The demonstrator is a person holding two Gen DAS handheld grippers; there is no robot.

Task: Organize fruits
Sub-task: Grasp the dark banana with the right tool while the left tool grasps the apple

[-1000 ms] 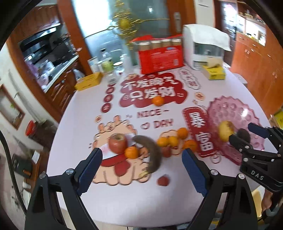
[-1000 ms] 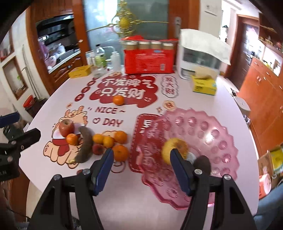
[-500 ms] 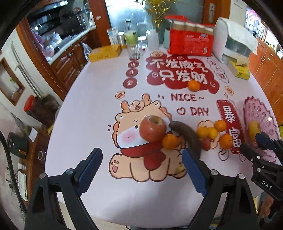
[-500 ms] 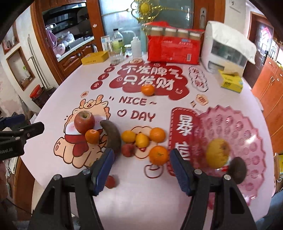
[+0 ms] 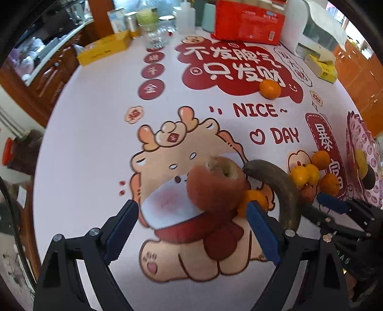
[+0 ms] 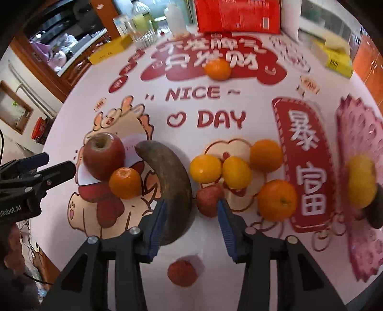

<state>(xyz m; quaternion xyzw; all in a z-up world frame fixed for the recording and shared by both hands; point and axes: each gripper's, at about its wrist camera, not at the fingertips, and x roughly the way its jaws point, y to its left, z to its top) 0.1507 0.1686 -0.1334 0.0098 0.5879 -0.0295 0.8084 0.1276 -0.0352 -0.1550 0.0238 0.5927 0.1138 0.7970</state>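
A red apple (image 5: 216, 185) sits on the printed tablecloth between the tips of my open left gripper (image 5: 192, 215); it also shows in the right wrist view (image 6: 104, 156). A browned banana (image 6: 171, 191) lies beside it, with a mandarin (image 6: 125, 183) touching the apple. My right gripper (image 6: 191, 215) is open, its jaws around the banana's lower part and near a small red fruit (image 6: 209, 199). Several oranges (image 6: 265, 155) cluster to the right. The pink plate (image 6: 359, 124) at the right holds a yellow fruit (image 6: 361, 180) and a dark one (image 6: 375, 210).
A lone orange (image 6: 217, 69) lies farther back. Another small red fruit (image 6: 182, 272) lies near the front edge. A red carton (image 5: 249, 20), bottles and glasses (image 5: 155, 36), yellow boxes (image 5: 105, 47) and a white appliance (image 5: 320, 28) line the far side.
Both grippers moved forward and down toward the fruit. The left now brackets the apple. The right shifted left from the plate to the banana, and its jaws are narrower.
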